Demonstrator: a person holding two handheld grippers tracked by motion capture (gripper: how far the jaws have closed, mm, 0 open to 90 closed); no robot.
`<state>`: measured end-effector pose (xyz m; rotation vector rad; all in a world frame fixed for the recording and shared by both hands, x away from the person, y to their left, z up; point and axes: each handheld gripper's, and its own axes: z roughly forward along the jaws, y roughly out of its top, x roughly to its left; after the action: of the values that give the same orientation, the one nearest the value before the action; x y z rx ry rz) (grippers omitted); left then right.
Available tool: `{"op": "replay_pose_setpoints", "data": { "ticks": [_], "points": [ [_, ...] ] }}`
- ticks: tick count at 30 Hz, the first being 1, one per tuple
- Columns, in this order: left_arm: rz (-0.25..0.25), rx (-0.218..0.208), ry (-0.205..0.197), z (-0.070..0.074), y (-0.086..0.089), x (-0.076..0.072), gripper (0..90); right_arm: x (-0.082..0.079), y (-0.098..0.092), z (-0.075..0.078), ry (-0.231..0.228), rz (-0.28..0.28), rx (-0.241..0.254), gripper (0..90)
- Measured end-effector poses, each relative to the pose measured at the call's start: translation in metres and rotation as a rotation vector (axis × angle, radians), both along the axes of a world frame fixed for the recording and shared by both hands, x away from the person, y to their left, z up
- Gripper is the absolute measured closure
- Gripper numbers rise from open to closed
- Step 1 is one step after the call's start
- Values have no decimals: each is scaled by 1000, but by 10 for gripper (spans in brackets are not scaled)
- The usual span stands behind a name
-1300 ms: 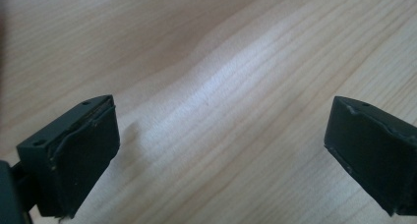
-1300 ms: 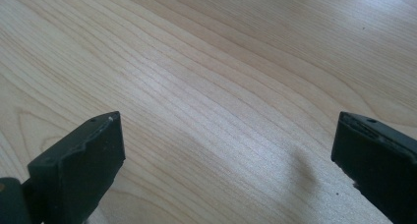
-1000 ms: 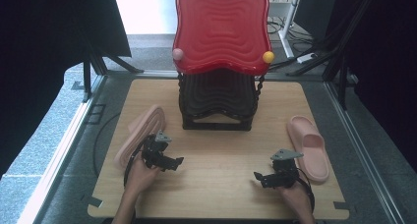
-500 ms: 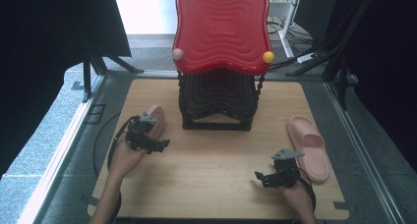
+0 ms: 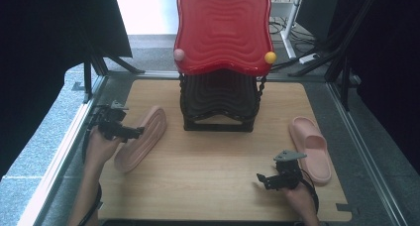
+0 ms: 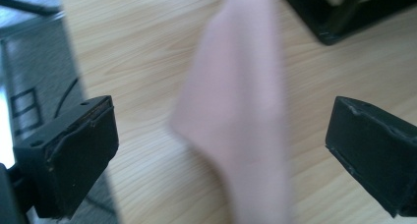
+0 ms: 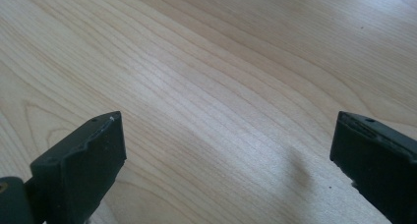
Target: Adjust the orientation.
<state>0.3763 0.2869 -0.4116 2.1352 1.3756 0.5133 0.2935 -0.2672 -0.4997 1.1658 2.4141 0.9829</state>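
A pink slipper [image 5: 141,139] lies slantwise at the left of the wooden board, its grooved sole showing. My left gripper [image 5: 134,132] is at its left edge, jaws pointing at it. In the left gripper view the jaws of my left gripper [image 6: 223,121] stand wide open with the blurred slipper [image 6: 241,116] in the gap and nothing gripped. A second pink slipper [image 5: 311,149] lies upright at the right edge. Just left of it my right gripper [image 5: 262,180] is open; in the right gripper view my right gripper [image 7: 226,135] hangs over bare wood.
A black rack [image 5: 220,102] stands at the back centre of the board [image 5: 208,176], with a red wavy tray [image 5: 223,28] on top and small balls at its two front corners. A metal frame rail [image 5: 64,151] borders the board on the left.
My left gripper has moved left and a little away, from over the board to the left slipper's outer edge. The right gripper and right slipper have stayed put.
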Motion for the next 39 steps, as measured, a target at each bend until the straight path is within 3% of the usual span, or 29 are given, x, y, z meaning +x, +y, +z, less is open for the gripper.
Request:
{"op": "replay_pose_setpoints", "data": {
  "ticks": [8, 12, 14, 18, 24, 31, 39],
  "points": [
    [116, -14, 44, -11, 41, 6, 0, 0, 3, -2, 14, 21, -11, 6],
    [133, -21, 75, -22, 48, 7, 0, 0, 4, -2, 14, 24, -16, 8],
    [129, -49, 87, -28, 49, 7, 0, 0, 4, -2, 17, 25, -18, 10],
    [102, -62, 104, -34, 41, 7, 0, 0, 4, -2, 18, 26, -23, 17],
    [80, -70, 81, -28, 30, 0, 0, 0, 4, -1, 16, 26, -23, 21],
    [29, -111, 67, -25, 13, -8, 0, -1, 4, 0, 17, 27, -22, 26],
    [-9, -110, 57, -25, -12, -17, 0, -1, 3, 1, 15, 27, -23, 28]
  ]
}}
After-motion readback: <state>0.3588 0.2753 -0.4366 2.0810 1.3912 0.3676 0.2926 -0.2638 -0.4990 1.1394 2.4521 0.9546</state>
